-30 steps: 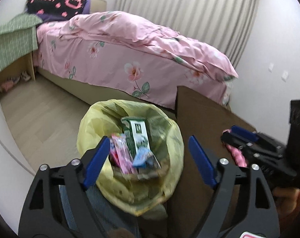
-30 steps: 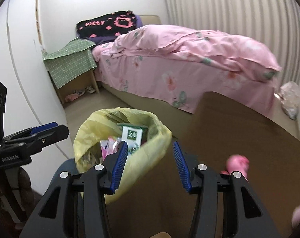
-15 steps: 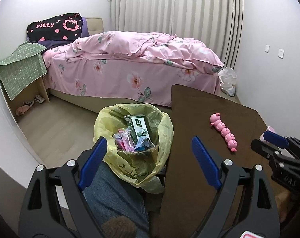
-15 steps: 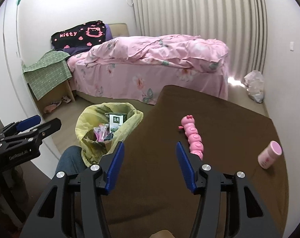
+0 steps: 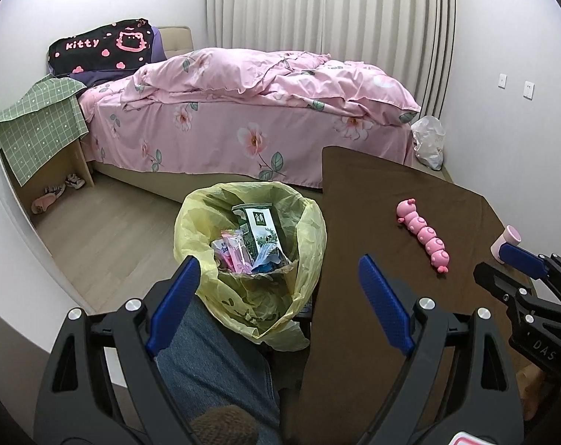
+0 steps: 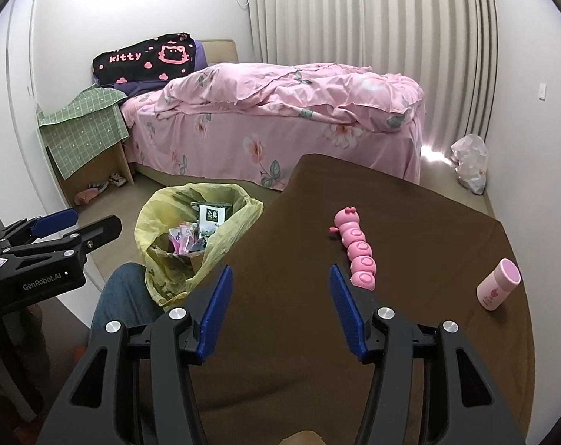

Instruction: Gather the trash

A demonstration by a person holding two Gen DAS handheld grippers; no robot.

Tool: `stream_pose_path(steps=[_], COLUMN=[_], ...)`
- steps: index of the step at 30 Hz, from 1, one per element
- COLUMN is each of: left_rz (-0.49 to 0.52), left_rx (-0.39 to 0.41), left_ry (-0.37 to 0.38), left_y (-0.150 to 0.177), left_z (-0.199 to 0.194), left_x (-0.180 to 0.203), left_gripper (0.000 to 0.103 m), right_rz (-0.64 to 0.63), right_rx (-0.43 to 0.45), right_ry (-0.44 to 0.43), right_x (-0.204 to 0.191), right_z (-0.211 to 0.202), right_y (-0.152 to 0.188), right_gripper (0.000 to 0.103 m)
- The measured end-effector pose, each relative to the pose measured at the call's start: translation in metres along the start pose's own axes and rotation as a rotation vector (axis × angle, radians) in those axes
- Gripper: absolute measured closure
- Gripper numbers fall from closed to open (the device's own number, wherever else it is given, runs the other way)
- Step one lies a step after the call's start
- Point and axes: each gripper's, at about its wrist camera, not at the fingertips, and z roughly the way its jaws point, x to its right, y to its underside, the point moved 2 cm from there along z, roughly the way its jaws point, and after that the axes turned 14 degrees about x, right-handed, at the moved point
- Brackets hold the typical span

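Left gripper (image 5: 276,282) and right gripper (image 6: 278,298), jaws apart and empty, flank the table edge (image 6: 243,256) beside the lined bin (image 5: 310,230) at lower centre.

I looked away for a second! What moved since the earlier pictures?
Both tools pulled back from the yellow trash bag: the left tool and right tool now hang open and empty farther off. The pink caterpillar toy and pink bottle stayed put.

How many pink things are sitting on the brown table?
2. The caterpillar toy lies mid-table, and the little bottle stands near the right edge. More may hide below the tongs.
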Motion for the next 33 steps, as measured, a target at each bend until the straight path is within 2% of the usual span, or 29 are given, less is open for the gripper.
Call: stream_pose_path(steps=[33], left_rz=[0.0], left_rx=[-0.002], left_ry=[0.011], left_y=[-0.0018], left_z=[-0.0022], left_x=[-0.0032], left_gripper=[0.02], right_rz=[-0.019], right_rx=[0.015], right_ry=[-0.007], right_x=[-0.0072], right_z=[-0.0005], right_y=[-0.0036], right_gripper=[0.052])
